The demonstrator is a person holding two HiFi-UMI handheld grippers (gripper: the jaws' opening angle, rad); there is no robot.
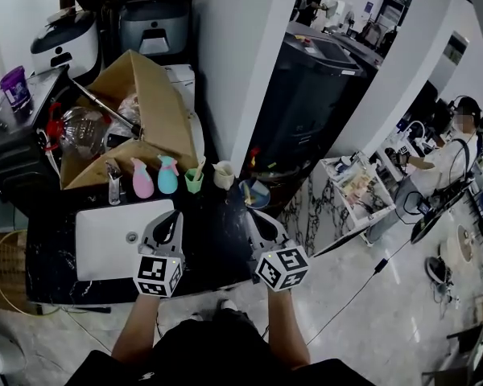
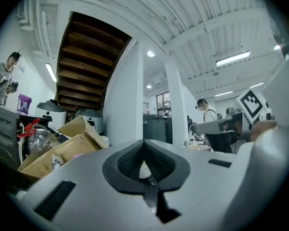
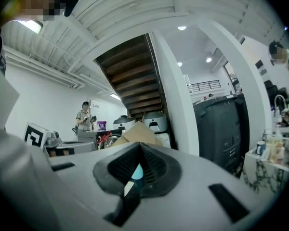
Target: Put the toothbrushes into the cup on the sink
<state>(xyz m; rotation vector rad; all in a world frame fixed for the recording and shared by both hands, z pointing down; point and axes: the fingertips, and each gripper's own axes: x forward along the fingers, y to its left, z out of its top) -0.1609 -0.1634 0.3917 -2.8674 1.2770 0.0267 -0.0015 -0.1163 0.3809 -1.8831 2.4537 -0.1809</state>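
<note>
L gripper [image 1: 175, 215]: jaws pressed together, empty.
R gripper [image 1: 253, 214]: same.
Cups: green cup [image 1: 193, 182], cream cup [image 1: 223, 175], back of table [image 1: 217, 240], past sink [image 1: 105, 240].
Brushes: too small to tell.
Next: spread jaws early; pinch mid-handle.

Head cam's up top, looking steeply down on the black counter [image 1: 217, 244] from well above. The other two ride on the left gripper [image 1: 171, 222] and right gripper [image 1: 255, 215], tucked right behind the jaws and facing level, so the jaws fill the bottom of each shot. All three views catch the cardboard box [image 1: 153, 103] and the white pillar [image 1: 241, 55].
</note>
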